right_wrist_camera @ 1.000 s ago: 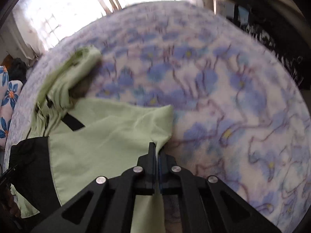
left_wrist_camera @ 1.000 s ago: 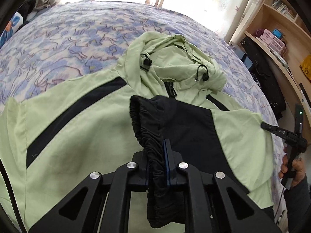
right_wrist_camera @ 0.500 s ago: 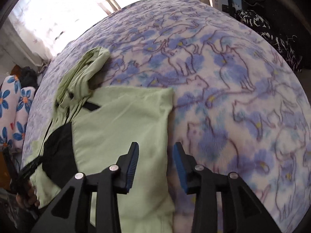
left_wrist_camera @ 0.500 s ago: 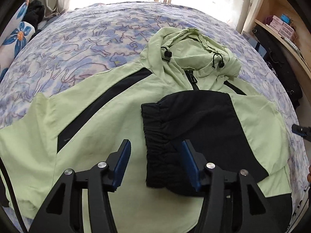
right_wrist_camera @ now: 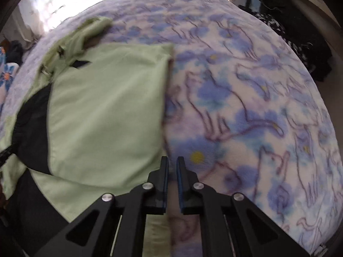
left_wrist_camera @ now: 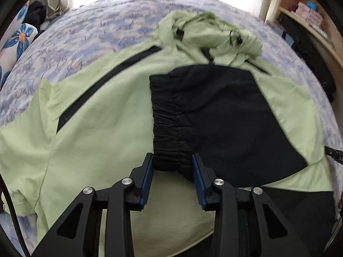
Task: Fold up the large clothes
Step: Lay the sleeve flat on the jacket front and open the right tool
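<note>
A light green hooded jacket (left_wrist_camera: 103,132) with black panels lies spread on the bed, hood (left_wrist_camera: 210,34) at the far side. One sleeve is folded across the chest, its black elastic cuff (left_wrist_camera: 169,132) lying on the body. My left gripper (left_wrist_camera: 172,167) is open, fingers either side of the cuff's near end. In the right wrist view the folded green sleeve (right_wrist_camera: 107,111) lies left of my right gripper (right_wrist_camera: 172,167), whose jaws are nearly together with a narrow gap, holding nothing, over the jacket's right edge.
The bed carries a blue and purple floral blanket (right_wrist_camera: 246,107). A wooden shelf (left_wrist_camera: 310,23) with boxes stands at the right of the bed, dark bags (left_wrist_camera: 313,64) below it. A flowered pillow (left_wrist_camera: 17,40) lies far left. Bright curtained windows are behind.
Both grippers let go of the sleeve: the left opened and drew back from the cuff, the right opened, then narrowed again. The sleeve now lies flat across the jacket.
</note>
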{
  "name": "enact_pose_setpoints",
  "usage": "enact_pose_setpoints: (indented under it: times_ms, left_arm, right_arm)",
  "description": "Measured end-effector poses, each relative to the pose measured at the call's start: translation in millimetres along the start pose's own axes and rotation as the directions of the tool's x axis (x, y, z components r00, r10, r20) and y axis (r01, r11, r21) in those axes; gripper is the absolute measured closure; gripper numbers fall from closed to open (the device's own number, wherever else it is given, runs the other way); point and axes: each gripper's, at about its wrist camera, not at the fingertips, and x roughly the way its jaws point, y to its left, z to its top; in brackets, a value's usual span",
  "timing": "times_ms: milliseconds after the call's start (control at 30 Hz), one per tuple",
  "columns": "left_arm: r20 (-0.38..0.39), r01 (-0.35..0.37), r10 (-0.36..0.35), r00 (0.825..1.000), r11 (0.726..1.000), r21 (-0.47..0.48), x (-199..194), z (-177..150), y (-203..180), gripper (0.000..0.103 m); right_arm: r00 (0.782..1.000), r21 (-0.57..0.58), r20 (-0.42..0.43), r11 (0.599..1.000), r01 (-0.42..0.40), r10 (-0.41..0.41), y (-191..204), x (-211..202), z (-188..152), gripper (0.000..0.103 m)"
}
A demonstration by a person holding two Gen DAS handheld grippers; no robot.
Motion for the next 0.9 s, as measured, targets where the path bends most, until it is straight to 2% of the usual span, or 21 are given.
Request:
enact_pose_setpoints:
  times_ms: [67,233,333,400,467,533,633,700,800,900]
  left_arm:
    - [-0.002,0.006,-0.006,1.0,1.0,-0.017,-2.8,-1.8,4.9,0.068]
    - [0.064,0.018,-0.013,0.998,0.997,-0.078,-34.3,-0.4,12.3,0.065]
    - [0.141,0.05,-0.035,0.989,0.993,-0.109,-54.5,-0.2,12.7,0.065]
    - [0.179,0.049,-0.032,0.983,0.994,-0.093,-64.9,-0.1,4.9,0.064]
    - [0.168,0.056,-0.043,0.985,0.995,-0.078,-65.0,1.9,-5.9,0.064]
    - [0.132,0.091,-0.082,0.988,0.994,-0.065,-57.2,4.1,-20.1,0.064]
    - [0.084,0.066,-0.061,0.995,0.996,-0.066,-36.8,2.9,-39.9,0.064]
    - [0.057,0.07,-0.066,0.996,0.995,-0.07,-20.8,-0.1,-48.7,0.064]
    - [0.025,0.016,-0.015,1.0,0.998,-0.066,1.5,-4.2,-54.7,0.064]
    - [0.056,-0.009,0.012,0.998,0.998,-0.06,4.0,-3.7,-47.0,0.064]
  right_arm:
    - [1.0,-0.009,0.01,1.0,0.001,-0.001,0.7,-8.2,-3.8,0.096]
    - [0.992,-0.012,0.112,0.998,-0.059,0.06,13.9,-54.2,-4.7,0.096]
    - [0.984,-0.071,0.134,0.992,-0.108,0.117,42.5,-71.5,-2.7,0.096]
    - [0.977,-0.103,0.133,0.983,-0.155,0.168,66.3,-74.3,0.0,0.095]
    - [0.967,-0.141,0.125,0.969,-0.205,0.223,95.3,-71.6,2.2,0.095]
    - [0.959,-0.163,0.112,0.957,-0.242,0.261,120.0,-62.6,5.7,0.096]
    - [0.948,-0.165,0.082,0.942,-0.292,0.308,152.6,-45.0,4.8,0.095]
    - [0.949,-0.168,0.067,0.941,-0.294,0.309,167.3,-32.1,3.8,0.095]
    - [0.96,-0.16,0.062,0.953,-0.259,0.271,170.9,-17.7,0.5,0.095]
    - [0.985,-0.109,0.124,0.988,-0.106,0.12,141.6,-12.0,5.2,0.096]
